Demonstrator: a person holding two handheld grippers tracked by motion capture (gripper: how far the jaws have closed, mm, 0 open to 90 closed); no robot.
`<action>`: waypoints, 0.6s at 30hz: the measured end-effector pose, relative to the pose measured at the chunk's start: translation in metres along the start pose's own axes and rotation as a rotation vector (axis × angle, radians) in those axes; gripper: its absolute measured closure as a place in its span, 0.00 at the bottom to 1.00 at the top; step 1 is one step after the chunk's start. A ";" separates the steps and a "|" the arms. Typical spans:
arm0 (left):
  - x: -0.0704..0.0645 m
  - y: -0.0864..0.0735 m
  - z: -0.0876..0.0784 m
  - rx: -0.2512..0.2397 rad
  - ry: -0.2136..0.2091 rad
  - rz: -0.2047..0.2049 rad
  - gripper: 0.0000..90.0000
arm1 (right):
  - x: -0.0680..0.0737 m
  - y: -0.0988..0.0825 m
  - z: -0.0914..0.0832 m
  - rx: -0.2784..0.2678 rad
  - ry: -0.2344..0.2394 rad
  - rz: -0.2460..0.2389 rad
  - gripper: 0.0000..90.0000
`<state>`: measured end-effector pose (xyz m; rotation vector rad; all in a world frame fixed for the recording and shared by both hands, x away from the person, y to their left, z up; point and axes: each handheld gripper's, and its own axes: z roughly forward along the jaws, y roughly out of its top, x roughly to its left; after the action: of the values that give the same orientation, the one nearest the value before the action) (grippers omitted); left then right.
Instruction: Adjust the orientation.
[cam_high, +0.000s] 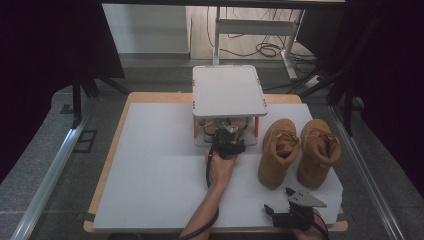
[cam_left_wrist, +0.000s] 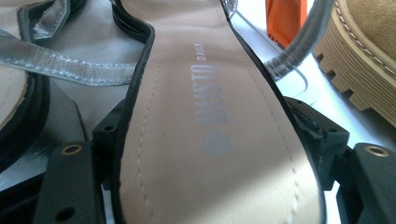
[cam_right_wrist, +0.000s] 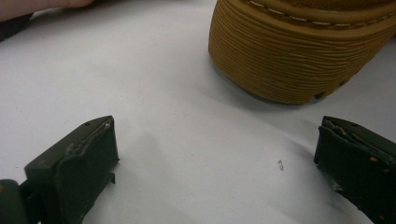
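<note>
High view gives a white sheet (cam_high: 160, 190) that covers most of the table (cam_high: 112, 150), with a thin wooden border free on the left and at the back. The left half of the sheet is bare and wide, so much free room is on that side. In the middle, at the back edge, stands a small two-level rack (cam_high: 229, 90) with a white top plate and orange posts. On its lower shelf lies a sandal (cam_high: 220, 127), half hidden under the top plate. The left gripper (cam_high: 227, 142) reaches forward into this shelf; the hand (cam_high: 219, 167) and forearm come straight up from the bottom edge.

In the left gripper view the sandal (cam_left_wrist: 205, 140) shows a beige insole with a printed name and a black rim, and it lies between the two black fingers (cam_left_wrist: 70, 186). The fingers stand at both sides of the sole, at the rim; I cannot tell if they press on it. A second sandal (cam_left_wrist: 18, 102) with a silver strap lies left of it.

Right of the rack stand two tan boots (cam_high: 300, 150), side by side and almost touching, toes toward the person. Near the front right corner of the sheet rests the right gripper (cam_high: 292, 207), just in front of the boots. In the right gripper view its fingers (cam_right_wrist: 79, 163) are released, wide apart over the bare sheet, with one boot sole (cam_right_wrist: 299, 56) near ahead.
</note>
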<state>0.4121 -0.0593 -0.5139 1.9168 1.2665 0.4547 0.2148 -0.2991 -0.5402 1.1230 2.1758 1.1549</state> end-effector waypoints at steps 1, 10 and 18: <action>0.001 0.000 -0.002 0.011 0.002 0.019 0.30 | 0.000 0.000 0.000 0.000 0.000 0.000 0.00; 0.000 -0.007 -0.019 -0.002 -0.017 0.056 0.29 | 0.000 0.000 0.000 0.000 0.000 0.001 0.00; 0.001 -0.015 -0.039 -0.016 -0.027 0.071 0.31 | 0.000 0.000 0.000 0.000 0.000 0.002 0.00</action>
<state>0.3778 -0.0389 -0.5003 1.9528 1.1775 0.4727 0.2147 -0.2989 -0.5401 1.1258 2.1757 1.1556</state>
